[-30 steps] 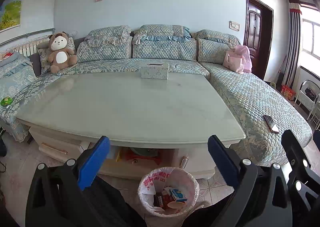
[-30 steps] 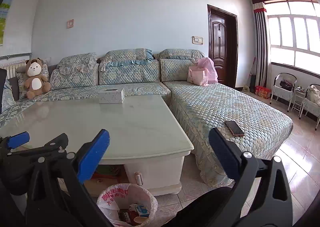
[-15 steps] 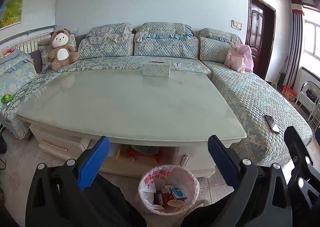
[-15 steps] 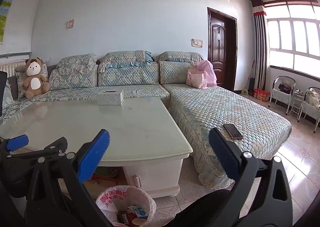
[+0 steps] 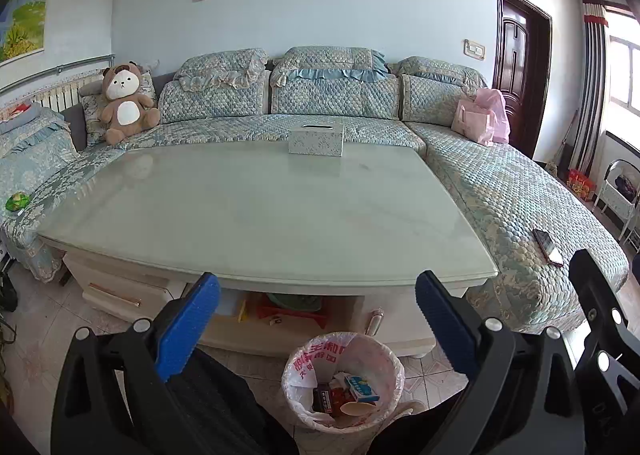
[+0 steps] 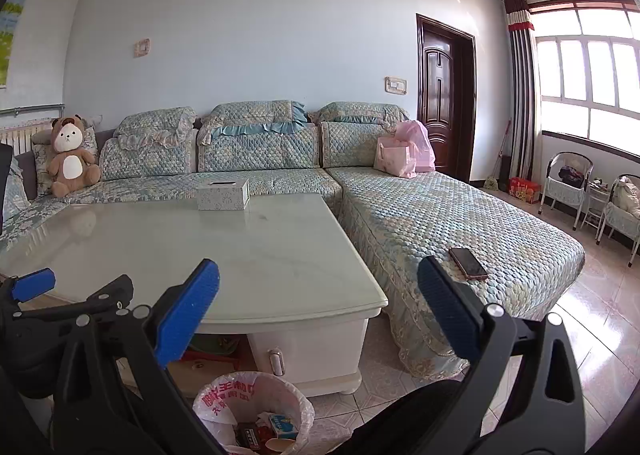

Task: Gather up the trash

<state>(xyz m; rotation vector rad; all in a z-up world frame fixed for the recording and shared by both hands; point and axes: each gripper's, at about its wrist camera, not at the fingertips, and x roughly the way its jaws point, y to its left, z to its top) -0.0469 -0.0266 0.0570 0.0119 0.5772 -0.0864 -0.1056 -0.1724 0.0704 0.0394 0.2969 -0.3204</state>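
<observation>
Trash bin (image 5: 343, 383), a round white basket lined with a thin pinkish-white plastic bag printed with red Chinese characters too warped to read, stands on the tiled floor just in front of the near edge of the bench (image 5: 264, 211), a pale glass-topped coffee table. Inside it lie a small blue-and-white carton (image 5: 361, 389), a dark red wrapper and crumpled paper; the carton's print is too small to read. The bin also shows at the bottom of the right wrist view (image 6: 253, 413).

Left claw (image 5: 316, 319) hangs above the bin with its blue-padded fingers wide apart and nothing between them. Right claw (image 6: 318, 305) is likewise spread apart and empty, off the bench's near right corner.

A patterned white tissue box (image 5: 316, 139) sits at the far edge of the bench. A brown-and-white teddy bear (image 5: 125, 103) sits on the quilted blue-green sofa (image 5: 516, 191), a pink bag (image 5: 478, 122) leans in its far corner, and a dark phone (image 6: 468, 263) lies on its near end.

Compared with a second ago, both cameras sit slightly higher and more level, showing more wall and ceiling; the bin has slid lower in the right wrist view.
</observation>
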